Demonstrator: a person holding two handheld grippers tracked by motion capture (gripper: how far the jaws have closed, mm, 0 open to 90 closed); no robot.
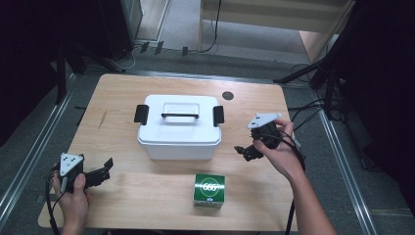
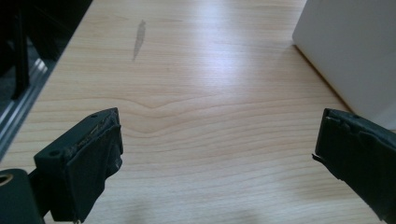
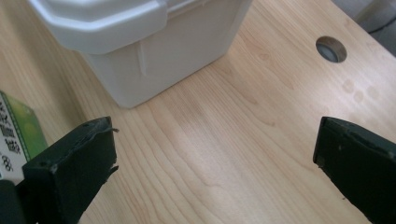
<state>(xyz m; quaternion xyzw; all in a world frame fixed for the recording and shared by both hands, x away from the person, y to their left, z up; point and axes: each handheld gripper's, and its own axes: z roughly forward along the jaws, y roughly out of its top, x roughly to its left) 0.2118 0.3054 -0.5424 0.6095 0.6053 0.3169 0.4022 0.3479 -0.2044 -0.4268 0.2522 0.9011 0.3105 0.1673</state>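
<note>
Both jaws spread wide, empty: left gripper (image 1: 100, 172) at seven o'clock, right gripper (image 1: 248, 152) at three. Between them, the smooth white plastic box (image 1: 178, 127), rounded-cornered, sits centrally on pale woodgrain table (image 1: 147, 196); glossy green cube carton (image 1: 209, 189) at six.

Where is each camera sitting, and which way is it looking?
High view: above the table, looking down; both hands, left gripper, right gripper.
Left gripper view: on that gripper, over bare wood; its open jaws.
Right gripper view: on that gripper; its open jaws.
Shared: white box, green carton.
</note>
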